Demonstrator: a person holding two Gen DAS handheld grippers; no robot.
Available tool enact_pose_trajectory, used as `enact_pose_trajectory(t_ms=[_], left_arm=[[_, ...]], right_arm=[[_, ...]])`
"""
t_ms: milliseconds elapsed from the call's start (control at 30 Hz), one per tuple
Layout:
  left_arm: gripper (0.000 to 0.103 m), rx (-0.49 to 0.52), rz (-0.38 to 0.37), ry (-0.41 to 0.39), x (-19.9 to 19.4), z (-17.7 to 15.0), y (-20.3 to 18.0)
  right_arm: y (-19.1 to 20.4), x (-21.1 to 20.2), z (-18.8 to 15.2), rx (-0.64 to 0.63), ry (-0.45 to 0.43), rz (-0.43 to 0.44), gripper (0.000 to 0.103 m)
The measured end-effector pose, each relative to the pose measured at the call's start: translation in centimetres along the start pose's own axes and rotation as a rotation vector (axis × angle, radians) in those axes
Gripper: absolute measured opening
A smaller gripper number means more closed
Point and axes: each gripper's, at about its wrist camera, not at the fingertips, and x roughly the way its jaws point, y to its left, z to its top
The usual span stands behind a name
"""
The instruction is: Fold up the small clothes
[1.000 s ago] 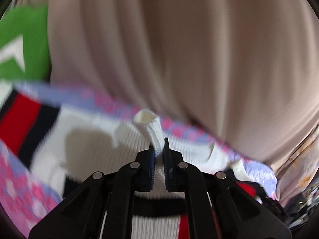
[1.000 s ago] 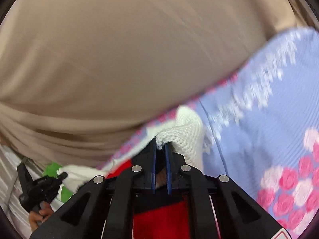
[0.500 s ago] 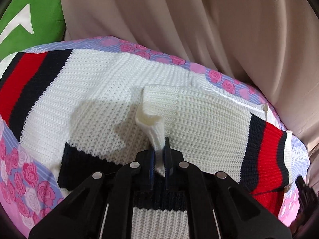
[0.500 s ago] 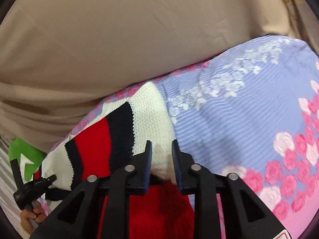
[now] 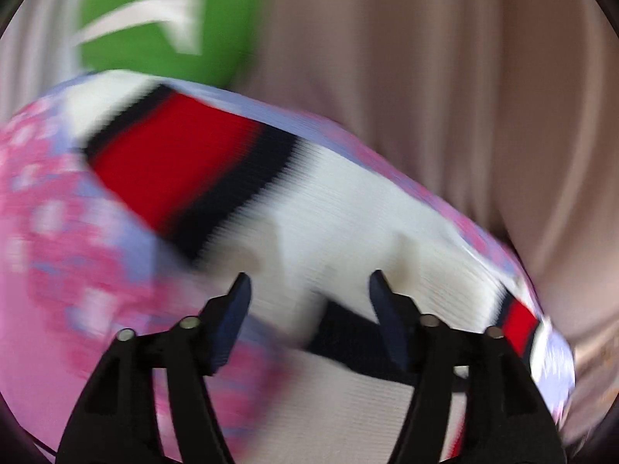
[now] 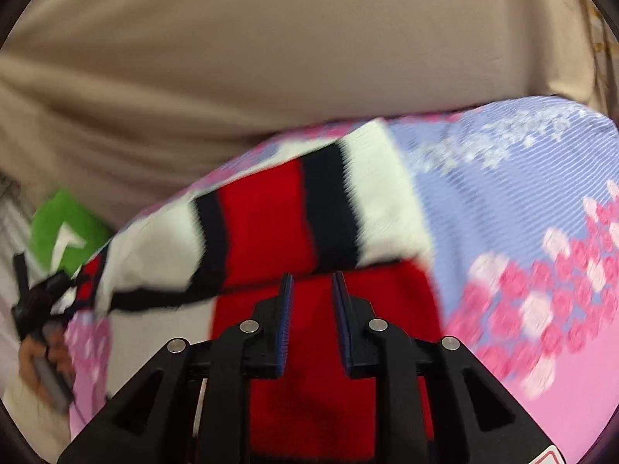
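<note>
Left gripper [image 5: 307,290]: jaws spread wide, just opened, nothing pinched; white knit is seen beyond and below the gap, but the pads are not pressed on it.
Right gripper [image 6: 311,290]: jaws parted by a narrow gap, nothing clamped; red knit is seen beneath the gap, contact cannot be told.
Sweater [image 5: 348,212]: a white knit with red and navy stripes, laid flat on the floral sheet [image 6: 522,201]; sleeves are judged to be folded in over the body already.
Left sleeve band [image 5: 182,162]: the red and navy cuff end is seen up and to the left of the left gripper, well apart from its tips.
Right sleeve band [image 6: 301,208]: laid across the body just beyond the right gripper's tips, slanting from lower left to upper right.
Long axis: the sweater is judged to run left to right between the two grippers, with its far edge near the beige curtain [image 6: 271,58].
Nearer gripper: each is placed over its own side of the garment; neither is favoured.
Bearing for next move: the body lies directly ahead and below both grippers, so a near hem would have to be taken and carried toward the far edge.
Green cushion [image 5: 162,23]: beyond the sheet's far left corner, clear of the sweater.
Blur: heavy in the left view, so edges there are uncertain.
</note>
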Motion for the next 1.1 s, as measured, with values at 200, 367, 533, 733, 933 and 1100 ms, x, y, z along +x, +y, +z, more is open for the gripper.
enact_pose_trajectory(t_ms=[200,367,533,733,933,1100], left_arm=[[0.066,-0.222,0.143,-0.066,0.2,7.8,13.0],[0.066,-0.304,0.135,-0.035,2.8,12.3,18.8],[0.060,-0.419,0.073,-0.007,5.2,13.8,22.3],[0.007,-0.292,-0.016,-0.080,1.1,14.9,18.4],[0.006,0.067,-0.201,-0.216,-9.6,13.2,0.9],[0.007,0.369,-0.441,-0.097,-12.0,3.3,-17.0]], right_arm=[[6.8,-0.7,-7.2,-0.106,0.163,0.097,0.028],[10.2,0.5,-10.8,-0.124,0.260,0.111,0.030],[12.6,0.3,-12.8,-0.158,0.283,0.093,0.032],[13.0,-0.5,-13.3,-0.136,0.269,0.073,0.037],[13.0,-1.5,-12.7,-0.124,0.243,0.103,0.037],[10.9,-2.4,-12.0,-0.106,0.202,0.093,0.038]])
